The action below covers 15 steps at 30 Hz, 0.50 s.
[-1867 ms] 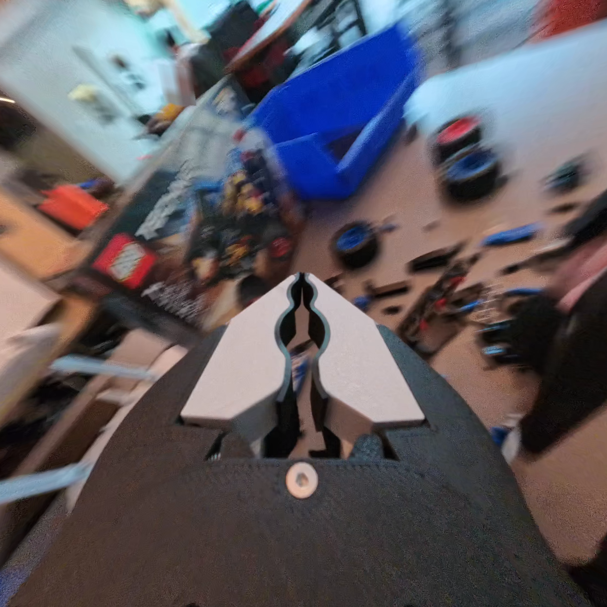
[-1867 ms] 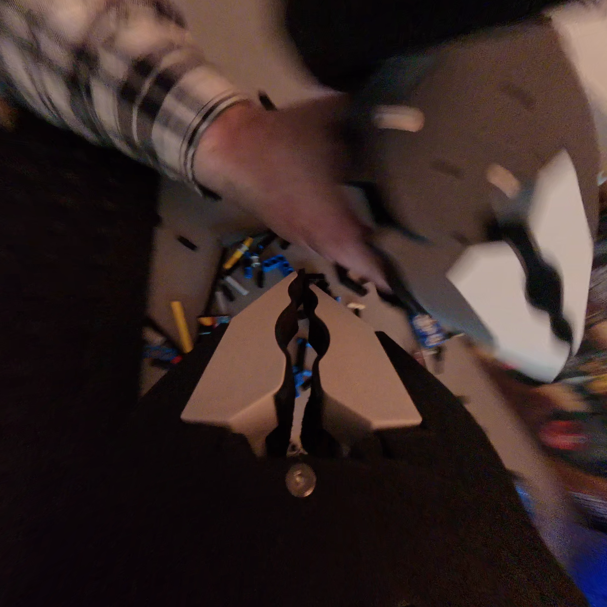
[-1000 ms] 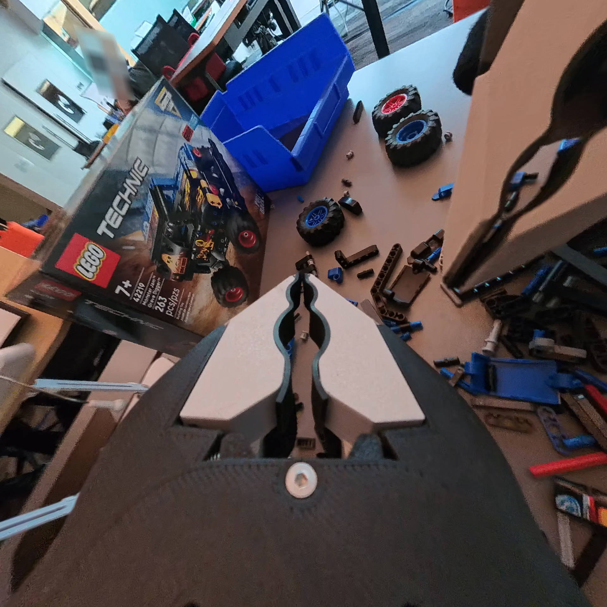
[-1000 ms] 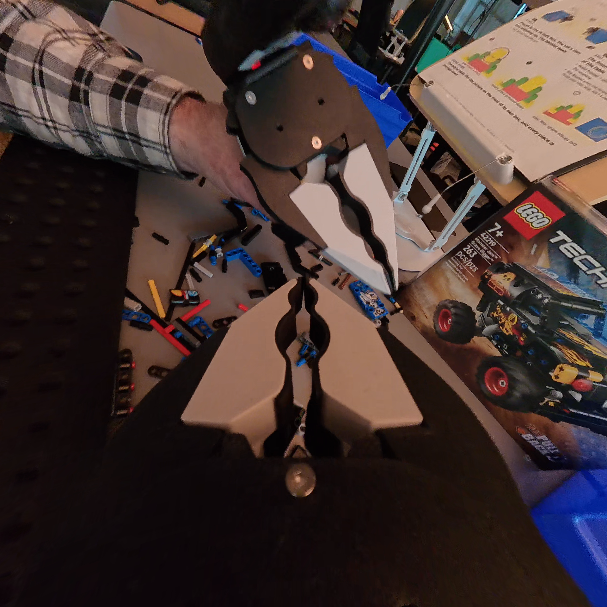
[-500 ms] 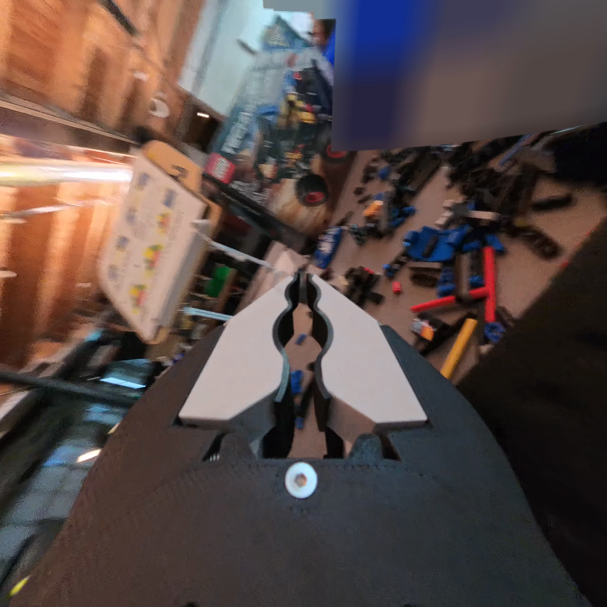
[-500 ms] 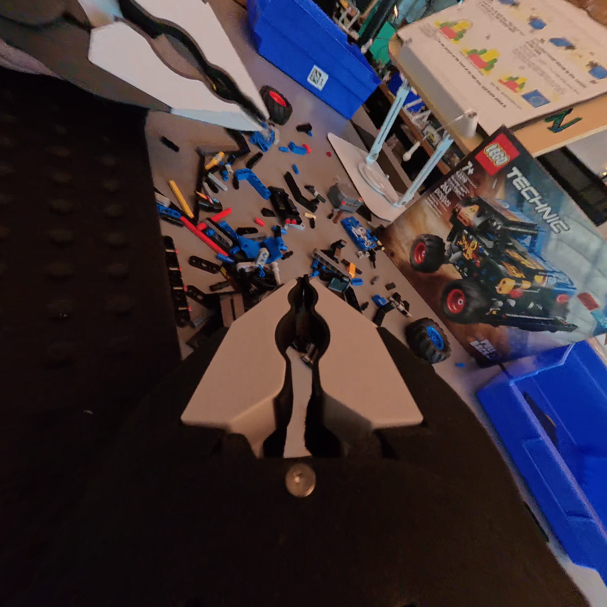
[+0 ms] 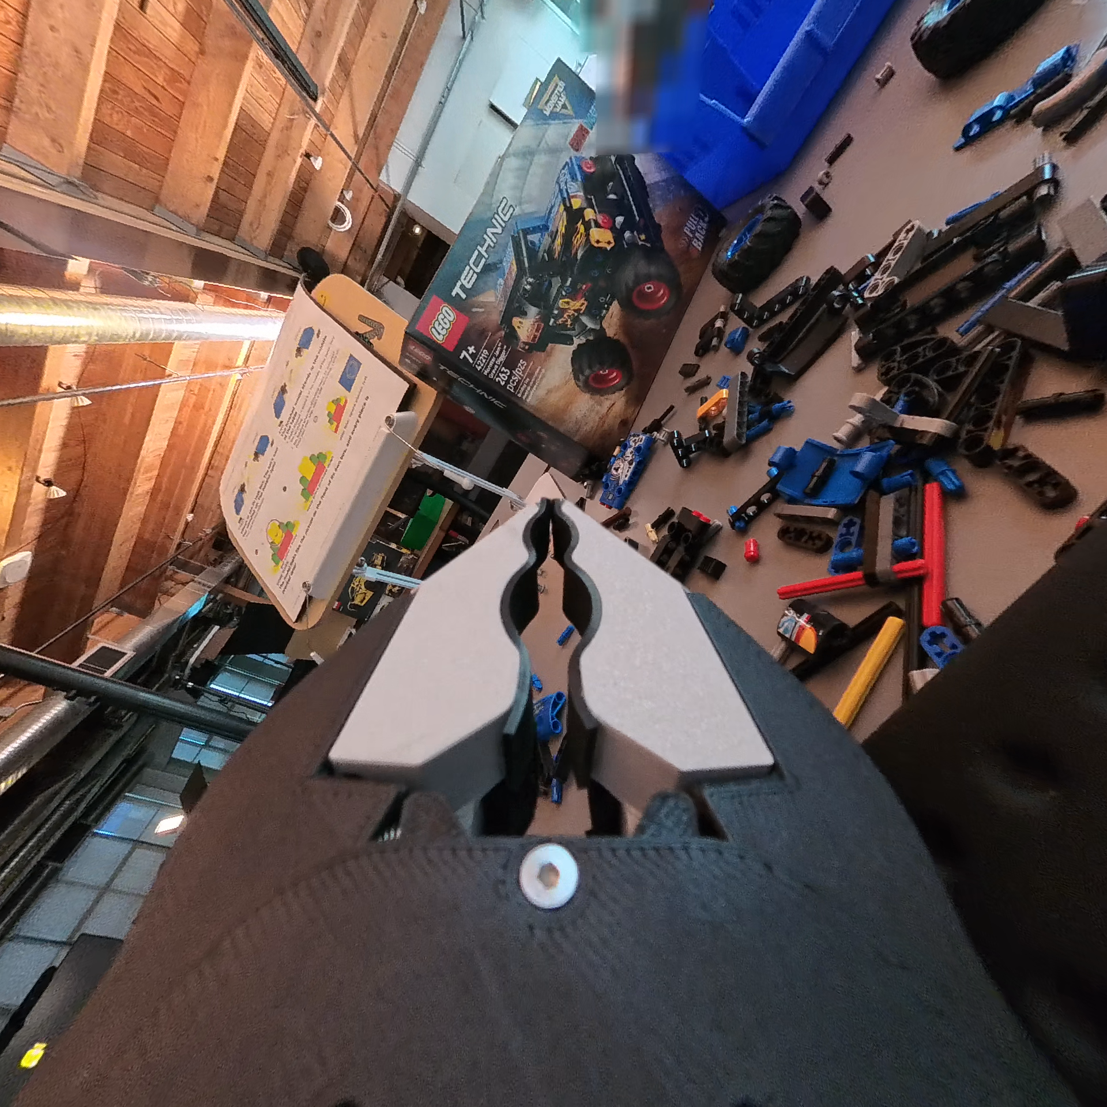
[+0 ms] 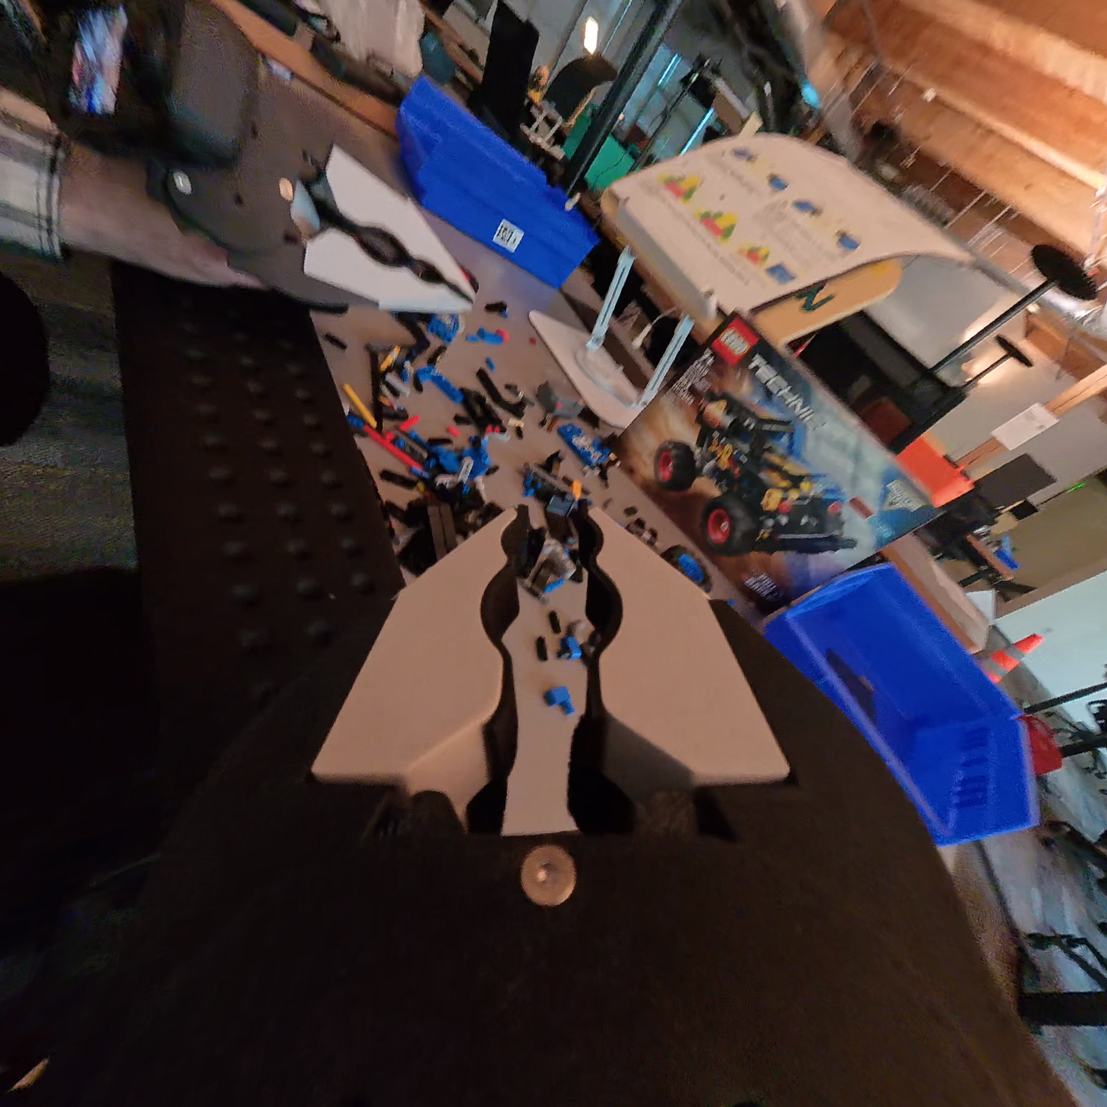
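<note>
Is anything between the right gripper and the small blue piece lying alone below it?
Nothing visible. The right gripper is open and empty; the small blue piece shows through the gap between its fingers, alone on bare table. The nearest other pieces lie farther ahead.

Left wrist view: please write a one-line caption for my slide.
Shut, empty left gripper above a table strewn with loose building-set pieces, beside the set's box.

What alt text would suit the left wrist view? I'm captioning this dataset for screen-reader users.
The left gripper, its pale fingers shut on nothing, hovers above a table strewn with loose black, blue and red building pieces. Beyond stand a toy truck box, a blue bin and a propped instruction sheet.
</note>
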Available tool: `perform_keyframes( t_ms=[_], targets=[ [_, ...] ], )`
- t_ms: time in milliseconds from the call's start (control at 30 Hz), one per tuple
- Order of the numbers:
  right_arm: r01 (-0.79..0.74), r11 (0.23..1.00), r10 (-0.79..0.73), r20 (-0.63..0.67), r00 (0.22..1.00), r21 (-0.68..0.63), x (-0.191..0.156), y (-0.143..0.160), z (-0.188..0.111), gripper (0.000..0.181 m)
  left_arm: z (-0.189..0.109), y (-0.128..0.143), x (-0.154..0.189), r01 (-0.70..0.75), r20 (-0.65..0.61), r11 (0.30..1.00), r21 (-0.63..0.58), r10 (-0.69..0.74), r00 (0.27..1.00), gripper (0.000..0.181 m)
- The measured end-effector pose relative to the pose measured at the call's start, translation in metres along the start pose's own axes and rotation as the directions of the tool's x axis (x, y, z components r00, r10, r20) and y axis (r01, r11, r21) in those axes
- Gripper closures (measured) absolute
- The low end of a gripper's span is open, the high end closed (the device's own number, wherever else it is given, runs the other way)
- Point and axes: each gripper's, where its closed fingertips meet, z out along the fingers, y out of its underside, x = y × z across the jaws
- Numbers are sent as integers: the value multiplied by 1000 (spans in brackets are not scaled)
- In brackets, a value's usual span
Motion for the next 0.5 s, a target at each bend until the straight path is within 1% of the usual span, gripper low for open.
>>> perform_keyframes(
  t_ms=[67,100,133,167,200,267,300,333,433,500],
  targets=[
    [-26,998,27,22,999,-49,-3,27,11,160,0,-2,2,11,-16,1000,10,-11,1000,181],
    [-33,996,35,31,999,-84,-6,36,17,155,0,-3,2,16,-21,1000,22,-16,1000,181],
    [-19,993,24,48,999,-114,-12,40,22,146,0,-4,3,22,-26,999,26,-21,999,181],
    [-6,992,11,38,999,-123,-15,44,26,148,0,-4,4,22,-32,999,25,-22,999,181],
    [-25,990,30,32,999,-138,-19,52,31,147,1,-4,6,19,-39,1000,24,-18,999,181],
    [-99,977,118,93,989,-189,-40,64,41,141,4,-3,9,5,-46,1000,12,-5,999,181],
    [-78,976,100,98,990,-203,-46,67,43,146,4,-3,10,-4,-48,1000,5,4,999,181],
    [-48,981,67,97,993,-187,-48,65,43,149,4,-2,11,-14,-46,1000,-2,14,999,181],
    [-82,991,92,85,992,-108,-45,50,39,143,7,3,9,-67,-12,997,-43,67,998,181],
    [-64,998,65,113,991,-11,-54,27,27,146,9,9,6,-113,23,990,-86,115,993,181]
  ],
)
